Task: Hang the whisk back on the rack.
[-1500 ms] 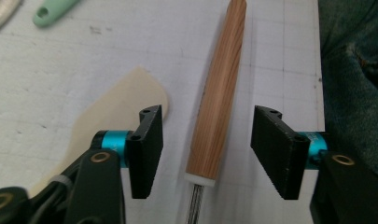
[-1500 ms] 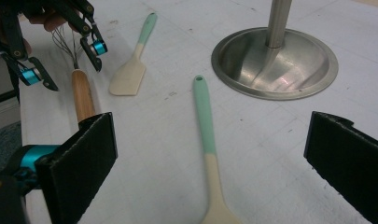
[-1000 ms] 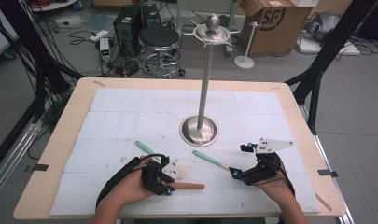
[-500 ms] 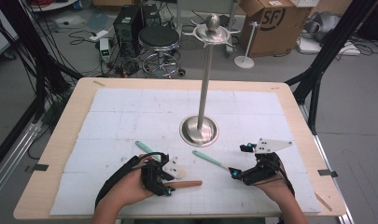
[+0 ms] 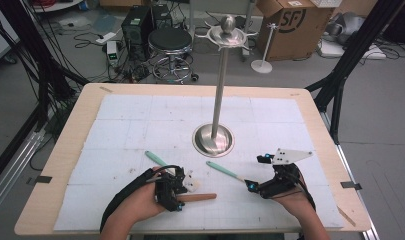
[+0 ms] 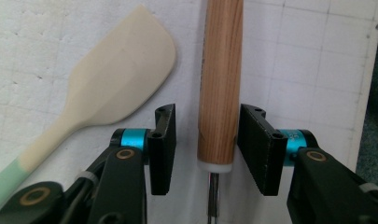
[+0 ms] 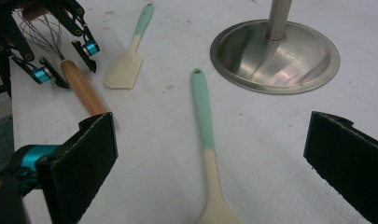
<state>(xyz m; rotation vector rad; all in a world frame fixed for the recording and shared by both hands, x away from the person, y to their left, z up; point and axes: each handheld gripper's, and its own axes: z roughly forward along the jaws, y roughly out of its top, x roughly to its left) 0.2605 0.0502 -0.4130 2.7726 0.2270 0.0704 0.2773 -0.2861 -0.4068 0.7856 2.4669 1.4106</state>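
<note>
My left hand-held gripper (image 6: 205, 149) had just been opening its jaws, and in the left gripper view they stood a little apart with the whisk's wooden handle (image 6: 220, 79) running up between them. I saw a clear gap on the left side of the handle; on the right the pad looked just beside the wood, and I could not tell whether it touched. So the gripper was released, not clenched on the whisk. In the high view the whisk (image 5: 196, 197) lay on the white mat (image 5: 125, 125) at the near edge of the table (image 5: 65, 150), handle pointing right, just as it lay a second before. I took that to mean the jaws had loosened to be set again around the handle, and that a lift had not yet begun.

Just beside the handle lay the cream spatula with a mint-green handle (image 6: 116, 79), its blade close to my left jaw. I judged that closing carelessly might nudge it.

My right hand-held gripper (image 7: 210, 154) was wide open and held nothing, hovering over a mint-and-cream spoon (image 7: 206, 140) that lay between its jaws on the mat. Beyond it stood the steel utensil stand (image 5: 215, 139), which I supposed was where these tools would hang.
</note>
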